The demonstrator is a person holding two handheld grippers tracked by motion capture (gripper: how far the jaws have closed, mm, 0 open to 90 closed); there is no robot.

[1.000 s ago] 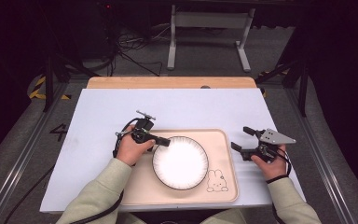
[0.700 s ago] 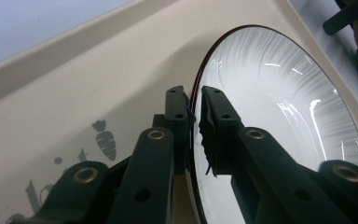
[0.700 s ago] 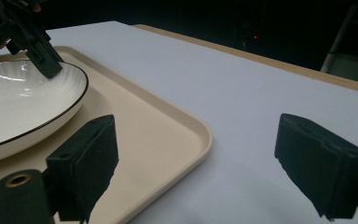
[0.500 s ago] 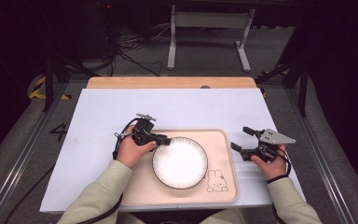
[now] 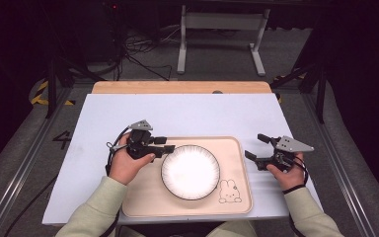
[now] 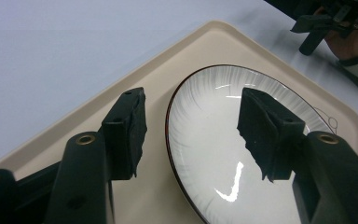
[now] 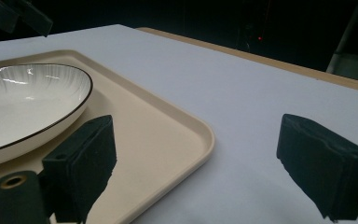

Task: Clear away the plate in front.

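Observation:
A white plate (image 5: 190, 172) with a thin dark rim lies on a beige tray (image 5: 143, 197) that has a rabbit drawing at its near right corner. My left gripper (image 5: 165, 144) is open at the plate's upper left rim. In the left gripper view (image 6: 191, 135) one jaw hangs over the tray (image 6: 158, 84) and the other over the plate (image 6: 214, 154), with nothing held. My right gripper (image 5: 255, 146) is open beside the tray's right edge. In the right gripper view (image 7: 214, 158) one jaw is above the tray's rim (image 7: 168, 121) and the other above the table, with the plate (image 7: 23, 102) at left.
The tray rests at the near middle of a pale blue table top (image 5: 187, 113) with a wooden strip (image 5: 177, 87) along its far edge. Beyond it are a dark floor, cables and a metal stand (image 5: 222, 29).
The left hand has turned its gripper and shifted it slightly at the plate's left rim. The right gripper has stayed put.

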